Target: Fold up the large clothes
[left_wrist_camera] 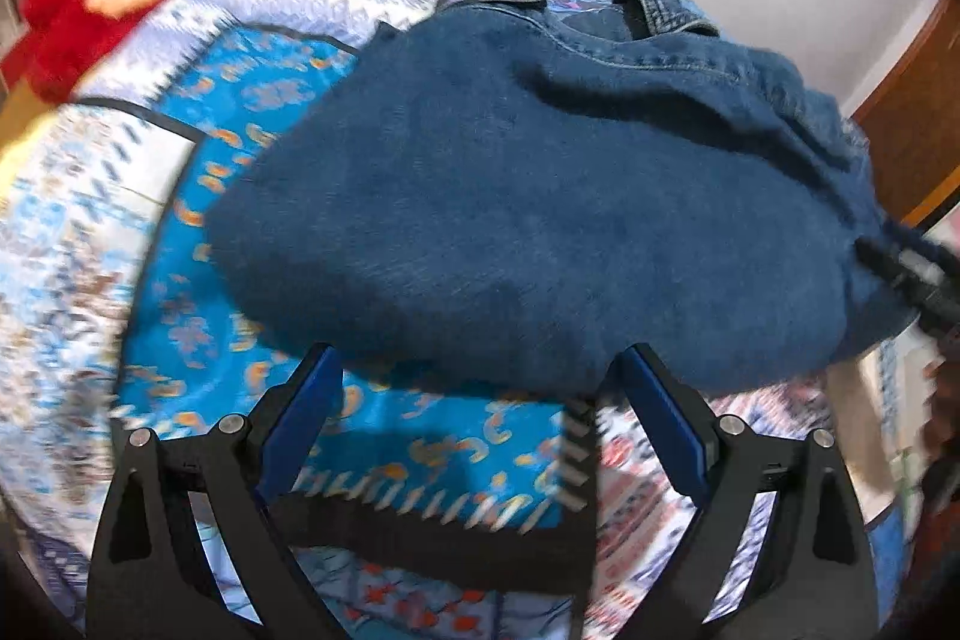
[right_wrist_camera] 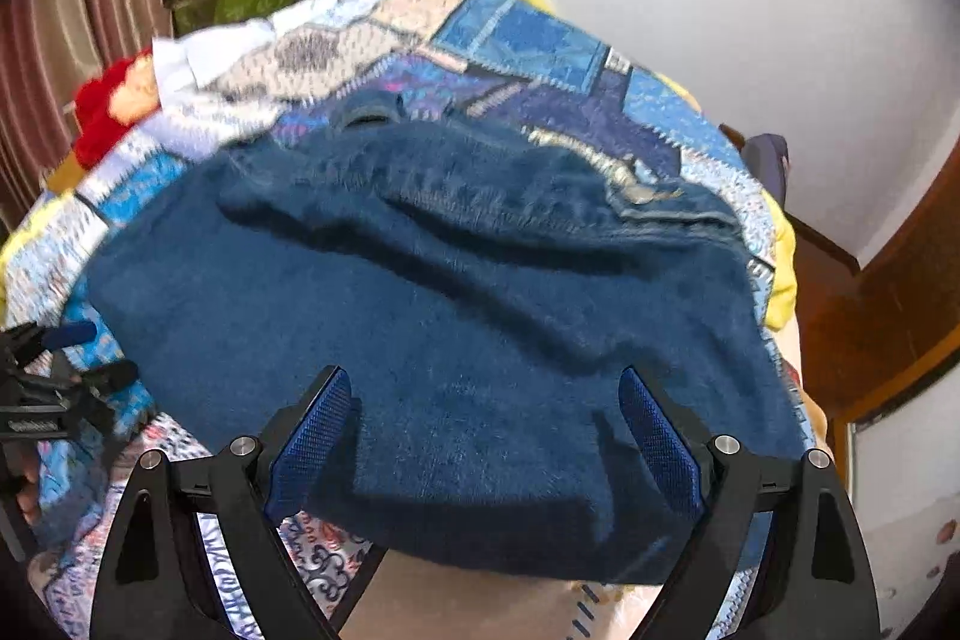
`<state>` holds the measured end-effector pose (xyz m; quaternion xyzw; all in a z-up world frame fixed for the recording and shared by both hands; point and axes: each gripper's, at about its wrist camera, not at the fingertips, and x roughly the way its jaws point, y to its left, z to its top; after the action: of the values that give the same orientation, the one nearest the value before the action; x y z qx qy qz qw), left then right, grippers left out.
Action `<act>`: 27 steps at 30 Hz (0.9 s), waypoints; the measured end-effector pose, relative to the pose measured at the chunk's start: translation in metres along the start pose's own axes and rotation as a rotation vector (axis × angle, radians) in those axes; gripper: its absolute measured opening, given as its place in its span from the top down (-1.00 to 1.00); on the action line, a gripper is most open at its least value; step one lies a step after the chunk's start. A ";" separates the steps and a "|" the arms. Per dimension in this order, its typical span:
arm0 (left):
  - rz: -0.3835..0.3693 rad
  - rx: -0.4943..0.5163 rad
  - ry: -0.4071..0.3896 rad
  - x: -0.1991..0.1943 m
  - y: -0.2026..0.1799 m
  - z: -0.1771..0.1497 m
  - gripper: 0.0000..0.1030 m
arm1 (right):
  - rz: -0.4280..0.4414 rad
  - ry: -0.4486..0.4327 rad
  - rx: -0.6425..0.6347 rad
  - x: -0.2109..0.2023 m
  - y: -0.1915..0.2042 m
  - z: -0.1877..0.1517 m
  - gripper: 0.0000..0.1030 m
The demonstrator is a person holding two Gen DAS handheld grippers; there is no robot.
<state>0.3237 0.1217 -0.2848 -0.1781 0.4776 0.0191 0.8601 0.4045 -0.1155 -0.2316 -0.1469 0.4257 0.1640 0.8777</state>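
On quilt: jeans, grippers apart.

The jeans are matt, coarse blue denim cloth. Under them the quilt is printed patchwork cloth. Gripper pads look knurled blue rubber on matt black plastic, with shiny metal pins.

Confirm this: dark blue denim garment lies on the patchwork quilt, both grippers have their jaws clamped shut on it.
Wrong on the jaws. The denim garment does lie on the patchwork quilt, but the left gripper and right gripper both stand open, holding nothing, as each wrist view shows.
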 end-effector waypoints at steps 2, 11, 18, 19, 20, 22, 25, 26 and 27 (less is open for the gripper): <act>-0.064 -0.055 0.013 0.009 0.005 0.006 -0.84 | -0.007 0.019 -0.014 0.010 0.003 -0.002 -0.75; -0.295 -0.370 0.134 0.073 0.043 0.030 -0.92 | 0.079 0.028 0.092 0.030 -0.018 -0.005 -0.84; -0.171 -0.470 0.030 0.075 0.043 0.051 -0.42 | 0.065 0.029 0.079 0.028 -0.012 -0.004 -0.84; -0.162 -0.465 0.019 0.072 0.042 0.053 -0.33 | 0.067 0.031 0.080 0.027 -0.012 -0.003 -0.84; -0.146 -0.451 -0.005 0.065 0.040 0.055 -0.13 | 0.068 0.032 0.081 0.026 -0.012 -0.003 -0.84; -0.097 -0.388 -0.056 0.047 0.033 0.060 0.22 | 0.068 0.034 0.078 0.022 -0.011 -0.002 -0.84; -0.054 -0.290 -0.124 0.018 0.019 0.067 0.33 | 0.068 0.019 0.060 0.011 -0.006 0.002 -0.84; -0.042 -0.260 -0.153 0.006 0.014 0.069 0.35 | 0.068 0.011 0.053 0.008 -0.004 0.004 -0.84; -0.027 -0.231 -0.183 -0.007 0.010 0.071 0.36 | 0.069 -0.004 0.042 0.002 -0.001 0.007 -0.84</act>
<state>0.3754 0.1551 -0.2480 -0.2798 0.3894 0.0787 0.8740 0.4110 -0.1128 -0.2287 -0.1135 0.4321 0.1855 0.8752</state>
